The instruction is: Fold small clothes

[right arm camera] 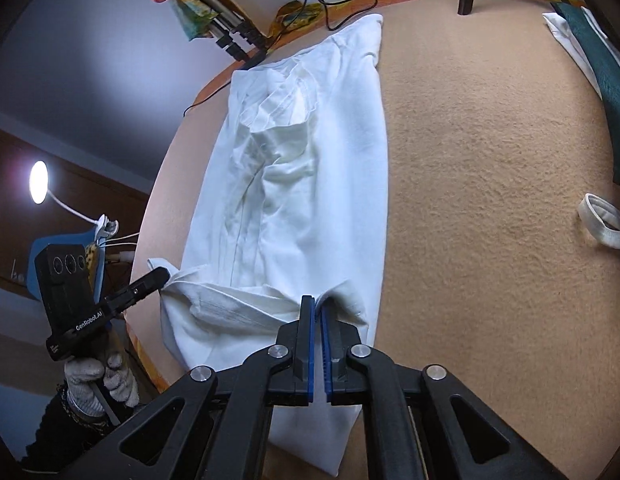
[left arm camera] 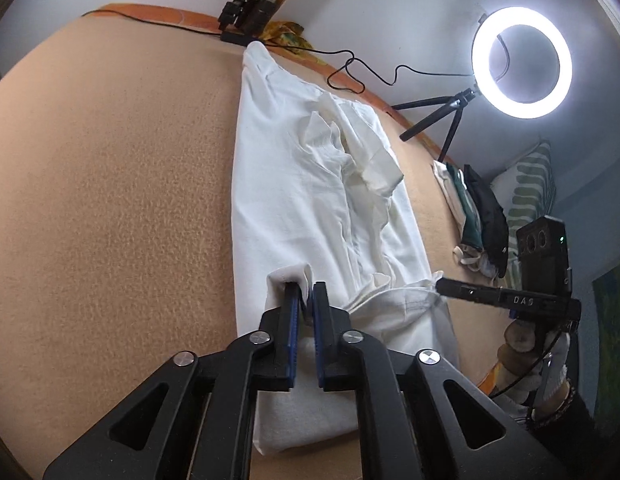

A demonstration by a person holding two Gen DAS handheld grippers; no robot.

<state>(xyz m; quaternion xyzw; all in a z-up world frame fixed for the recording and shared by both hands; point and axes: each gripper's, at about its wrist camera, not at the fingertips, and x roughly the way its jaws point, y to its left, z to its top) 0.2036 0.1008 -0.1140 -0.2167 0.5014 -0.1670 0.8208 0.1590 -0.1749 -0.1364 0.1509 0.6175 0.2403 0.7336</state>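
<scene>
A white garment (left arm camera: 310, 184) lies lengthwise on the tan blanket (left arm camera: 110, 200), folded into a long narrow strip with a crumpled sleeve on top. My left gripper (left arm camera: 305, 286) is shut on a near corner of its hem, lifted slightly. My right gripper (right arm camera: 318, 302) is shut on the other near corner of the white garment (right arm camera: 302, 152). In the left wrist view the right gripper (left arm camera: 439, 285) shows at the right, pinching the cloth. In the right wrist view the left gripper (right arm camera: 164, 274) shows at the left, pinching the cloth.
A ring light (left arm camera: 521, 60) on a small tripod stands at the far right edge. A stack of folded clothes (left arm camera: 473, 216) lies at the right. A white cloth loop (right arm camera: 603, 222) lies on the blanket (right arm camera: 489, 200). Tripod legs (left arm camera: 250, 0) and a cable are at the far edge.
</scene>
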